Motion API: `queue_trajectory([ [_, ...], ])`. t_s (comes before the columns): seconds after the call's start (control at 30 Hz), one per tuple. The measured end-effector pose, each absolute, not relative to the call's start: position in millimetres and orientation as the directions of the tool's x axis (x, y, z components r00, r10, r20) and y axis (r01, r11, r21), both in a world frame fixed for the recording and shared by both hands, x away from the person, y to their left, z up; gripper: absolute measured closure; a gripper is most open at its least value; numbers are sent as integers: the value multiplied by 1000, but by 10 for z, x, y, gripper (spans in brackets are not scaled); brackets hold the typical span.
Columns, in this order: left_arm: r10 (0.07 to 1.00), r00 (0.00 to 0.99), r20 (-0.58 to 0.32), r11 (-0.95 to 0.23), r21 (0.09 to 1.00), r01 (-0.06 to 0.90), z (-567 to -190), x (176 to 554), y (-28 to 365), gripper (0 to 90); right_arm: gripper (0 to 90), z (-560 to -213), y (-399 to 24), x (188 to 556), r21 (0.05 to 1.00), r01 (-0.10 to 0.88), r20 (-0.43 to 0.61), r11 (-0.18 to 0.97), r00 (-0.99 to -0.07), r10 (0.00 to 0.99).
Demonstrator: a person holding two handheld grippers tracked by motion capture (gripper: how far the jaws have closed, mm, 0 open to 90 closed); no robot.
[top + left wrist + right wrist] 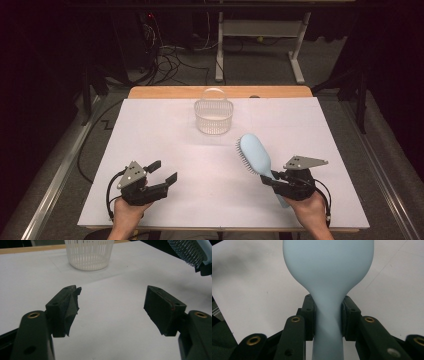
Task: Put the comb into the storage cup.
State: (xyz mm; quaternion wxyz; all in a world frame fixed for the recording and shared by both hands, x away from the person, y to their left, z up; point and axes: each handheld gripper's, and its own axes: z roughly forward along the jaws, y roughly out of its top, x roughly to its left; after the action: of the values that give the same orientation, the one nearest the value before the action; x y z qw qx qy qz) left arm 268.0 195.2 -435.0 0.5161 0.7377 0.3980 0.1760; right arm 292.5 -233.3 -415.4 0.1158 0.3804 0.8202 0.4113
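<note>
A light blue hairbrush (255, 152) is held off the white table at the right, bristles facing left. My right gripper (270, 177) is shut on its handle. In the right gripper view the jaws (328, 315) clamp the narrow neck of the hairbrush (328, 270) from both sides. My left gripper (164, 171) hovers low at the front left, open, with nothing between its fingers. From the left gripper view its jaws (112, 305) stand wide over bare table. The hairbrush's bristles (192, 250) show at the top right there.
A white slatted basket (214, 117) with a hoop handle stands at the back centre of the white table sheet (150, 130), also ahead as the basket (88, 255) in the left gripper view. A wooden edge (150, 92) runs behind it. Cables and desk legs lie on the floor beyond.
</note>
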Motion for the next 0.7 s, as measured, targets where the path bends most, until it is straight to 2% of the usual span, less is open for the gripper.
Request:
queue_trajectory([
  [0.7,738,658,-150,-189,890,414,-4315,2787,1691,261,702,-4149,-2246,2902,764,515,119,389,-705,699],
])
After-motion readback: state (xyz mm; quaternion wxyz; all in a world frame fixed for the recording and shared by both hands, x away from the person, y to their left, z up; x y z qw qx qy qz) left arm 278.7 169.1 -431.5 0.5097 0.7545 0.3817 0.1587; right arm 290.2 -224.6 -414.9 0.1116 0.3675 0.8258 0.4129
